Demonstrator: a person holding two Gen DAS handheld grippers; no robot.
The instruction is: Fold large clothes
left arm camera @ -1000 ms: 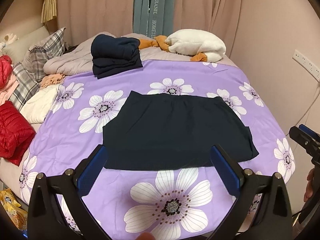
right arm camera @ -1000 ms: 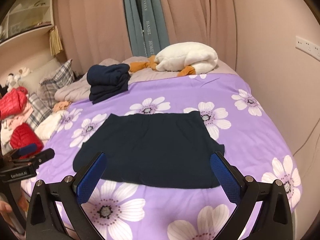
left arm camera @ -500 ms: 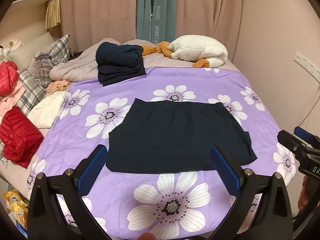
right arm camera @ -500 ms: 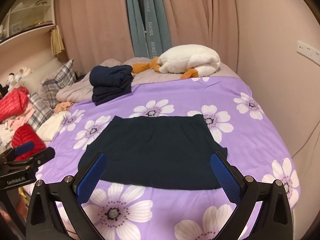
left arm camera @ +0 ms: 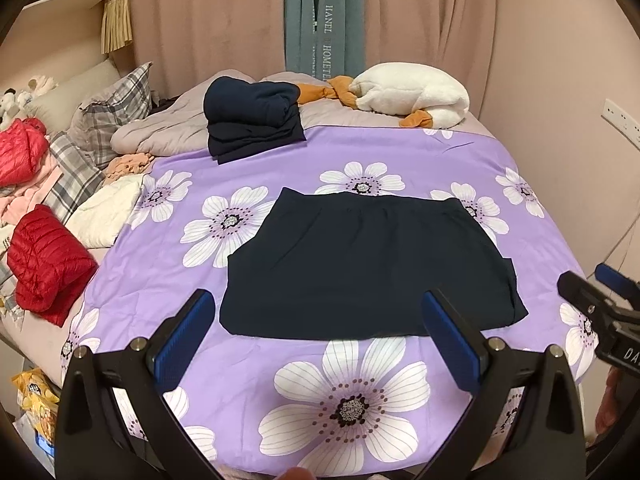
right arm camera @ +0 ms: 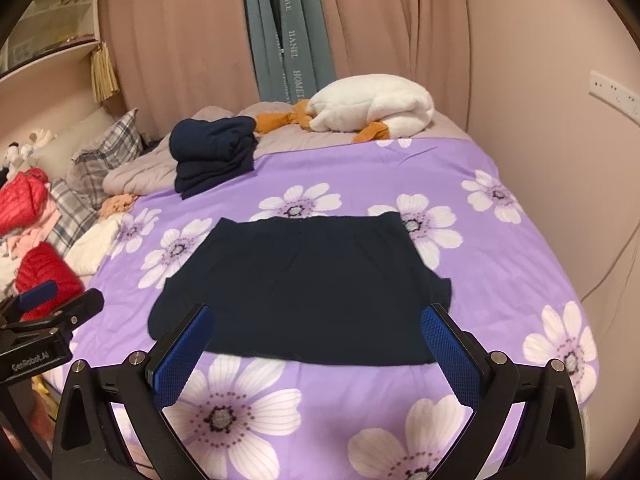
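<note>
The left gripper (left arm camera: 320,320) hangs over the near edge of the bed with its blue-padded jaws spread wide and nothing between them. The right gripper (right arm camera: 316,332) is the same: jaws wide apart, empty, held above the near hem of the dark navy garment (left arm camera: 368,264). That garment lies flat and spread out in the middle of the purple floral bedspread (left arm camera: 400,160), its waistband away from the cameras and its hem nearest the grippers; neither gripper touches it.

Farther up the bed a stack of folded navy clothes (left arm camera: 252,116) sits where the bedspread meets a grey quilt (left arm camera: 160,136). Beside it lies a white plush goose (left arm camera: 412,92) with orange feet. Along the left side are a plaid pillow (left arm camera: 116,112), a cream cloth (left arm camera: 108,212) and red puffer jackets (left arm camera: 48,260). Pink curtains (left arm camera: 200,20) and a teal lettered panel (left arm camera: 320,20) hang behind, and a wall socket strip (right arm camera: 612,92) is on the right wall.

The fisheye rim cuts off the shelf at upper left, and the yellow packet (left arm camera: 36,400) on the floor is too partial to identify.
</note>
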